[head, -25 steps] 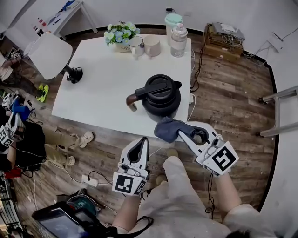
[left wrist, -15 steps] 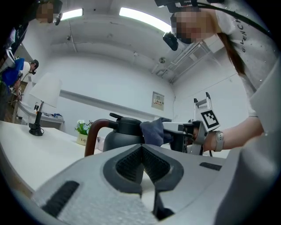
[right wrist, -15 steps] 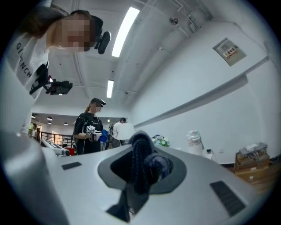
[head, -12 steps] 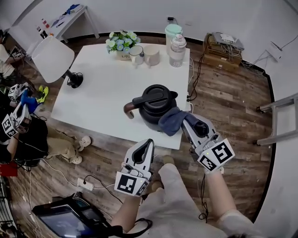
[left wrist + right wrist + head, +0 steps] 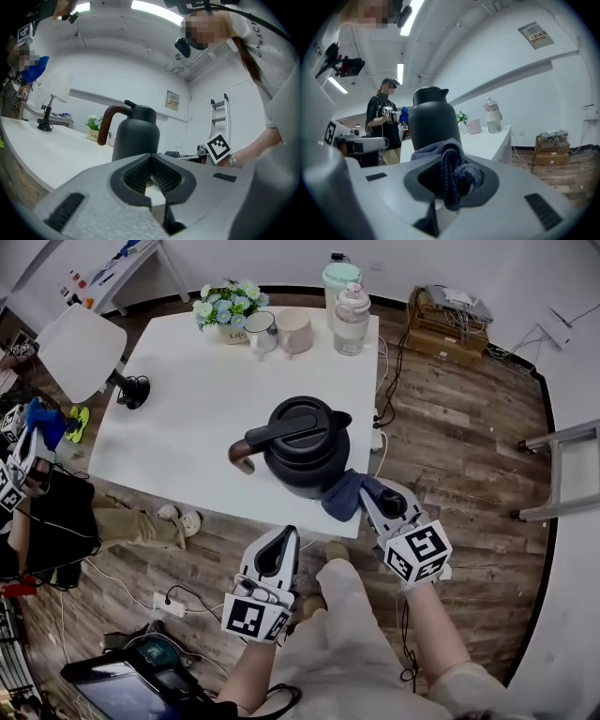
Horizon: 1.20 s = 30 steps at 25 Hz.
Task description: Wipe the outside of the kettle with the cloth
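Your left gripper (image 5: 284, 538) hangs just off the table's (image 5: 178, 399) near edge, jaws together on nothing. The dark kettle (image 5: 305, 442) stands by the table's near right edge, handle pointing left. Your right gripper (image 5: 367, 495) clamps the bunched blue cloth (image 5: 341, 495) against the kettle's near right side.

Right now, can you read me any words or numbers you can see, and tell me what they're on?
Nothing reads clearly.
Flower pot: writing, too blurred.
Wall notice: too small.
Person's sleeve: letters, cut off.
Cubes on left gripper and right gripper: square patterns, no words.
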Available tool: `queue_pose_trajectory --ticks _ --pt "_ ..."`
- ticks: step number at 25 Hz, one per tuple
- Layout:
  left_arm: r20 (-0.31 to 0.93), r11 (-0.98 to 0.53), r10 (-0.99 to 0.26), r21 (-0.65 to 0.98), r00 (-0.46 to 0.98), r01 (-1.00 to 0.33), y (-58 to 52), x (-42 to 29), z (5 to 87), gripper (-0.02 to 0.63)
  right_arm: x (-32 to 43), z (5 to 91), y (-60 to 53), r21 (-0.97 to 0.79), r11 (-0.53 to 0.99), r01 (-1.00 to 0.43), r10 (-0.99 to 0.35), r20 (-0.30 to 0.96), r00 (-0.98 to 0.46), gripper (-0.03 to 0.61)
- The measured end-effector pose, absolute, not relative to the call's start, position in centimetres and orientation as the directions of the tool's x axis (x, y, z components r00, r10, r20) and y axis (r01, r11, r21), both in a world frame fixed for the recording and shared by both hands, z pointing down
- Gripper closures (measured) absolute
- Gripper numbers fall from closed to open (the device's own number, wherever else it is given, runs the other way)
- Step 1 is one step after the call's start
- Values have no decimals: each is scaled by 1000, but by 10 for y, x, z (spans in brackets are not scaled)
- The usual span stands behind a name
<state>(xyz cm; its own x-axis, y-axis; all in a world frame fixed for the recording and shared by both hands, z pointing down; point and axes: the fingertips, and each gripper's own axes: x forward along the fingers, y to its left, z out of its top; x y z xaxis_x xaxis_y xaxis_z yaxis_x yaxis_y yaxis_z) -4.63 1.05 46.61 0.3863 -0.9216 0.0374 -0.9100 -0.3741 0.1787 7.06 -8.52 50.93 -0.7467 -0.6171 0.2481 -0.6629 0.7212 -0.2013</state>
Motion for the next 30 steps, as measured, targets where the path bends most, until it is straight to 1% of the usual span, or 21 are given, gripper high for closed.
queue_pose_trajectory --ticks 4,6,8,11,13,15,16,18,19,21,24,30 --pt "44 -363 -925 184 377 -913 8 -48 470 606 74 523 -83 -119 733 -670 -604 341 -721 515" --pt "38 -358 -928 189 371 -914 7 -50 465 606 78 510 -74 -50 770 -636 -584 347 -734 515" --pt "29 -356 -930 192 367 -915 9 -51 456 606 75 471 -54 7 839 -544 -524 281 -804 515" --pt "6 -347 -935 181 354 -920 8 -61 435 606 58 386 -22 5 924 -383 -381 106 -918 515" --pt "-10 -332 -942 170 336 -928 8 -70 422 606 42 342 -12 -12 952 -307 -306 12 -952 515" --pt "-23 -314 -949 168 315 -935 10 -80 410 606 19 317 -12 15 965 -262 -261 -50 -964 515" --pt "-27 -305 -952 169 305 -937 11 -84 405 606 6 313 -15 40 966 -256 -254 -53 -966 515" --pt "-30 -291 -957 168 290 -942 13 -89 398 606 -18 321 -24 66 963 -262 -263 7 -965 515" --pt "-29 -284 -959 165 283 -945 14 -91 396 606 -27 328 -29 54 963 -263 -265 40 -963 515" --pt "-26 -271 -962 168 271 -948 17 -95 393 606 -34 335 -35 -2 966 -259 -259 48 -965 515" --pt "-29 -259 -966 195 259 -946 18 -100 391 606 -16 339 -53 -20 961 -275 -274 18 -962 515" --pt "-26 -261 -965 218 262 -941 14 -101 397 606 28 348 -93 -50 940 -337 -336 16 -942 515"
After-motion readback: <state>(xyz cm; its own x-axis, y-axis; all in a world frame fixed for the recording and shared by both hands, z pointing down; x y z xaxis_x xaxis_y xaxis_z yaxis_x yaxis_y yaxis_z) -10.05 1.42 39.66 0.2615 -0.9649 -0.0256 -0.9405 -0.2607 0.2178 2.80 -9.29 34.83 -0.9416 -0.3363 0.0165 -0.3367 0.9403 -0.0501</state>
